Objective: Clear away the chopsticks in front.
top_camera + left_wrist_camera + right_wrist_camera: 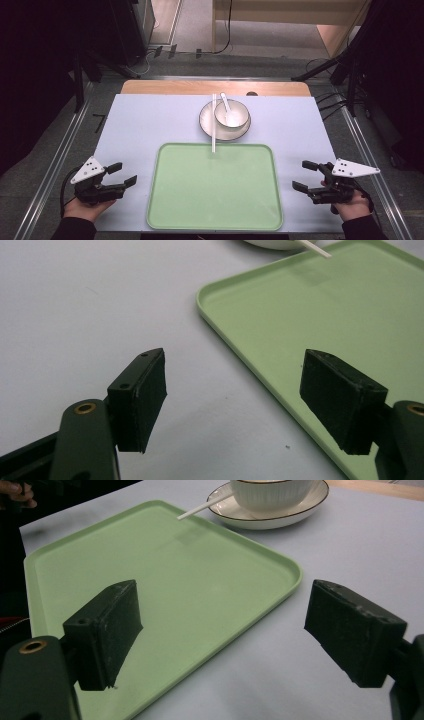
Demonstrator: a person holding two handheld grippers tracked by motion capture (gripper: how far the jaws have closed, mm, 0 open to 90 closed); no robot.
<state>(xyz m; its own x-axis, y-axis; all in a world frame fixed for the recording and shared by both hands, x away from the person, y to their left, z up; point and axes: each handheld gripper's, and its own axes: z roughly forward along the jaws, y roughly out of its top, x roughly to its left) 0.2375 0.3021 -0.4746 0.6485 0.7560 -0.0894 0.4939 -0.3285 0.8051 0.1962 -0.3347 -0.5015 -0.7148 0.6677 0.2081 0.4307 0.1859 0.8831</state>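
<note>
High view: both tongs, left (124,175) and right (305,175), released beside smooth rounded-corner green tray (170,210).

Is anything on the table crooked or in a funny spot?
Only one thing: a thin white stick lies across the plate's rim, its tip poking over the green tray's far edge. The bowl and spoon look tidy; nothing spilled.

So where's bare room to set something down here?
The green tray is bare, apart from the white stick's tip overhanging its far edge. Table left and right of the plate is free. Crowded: plate with bowl and spoon.
</note>
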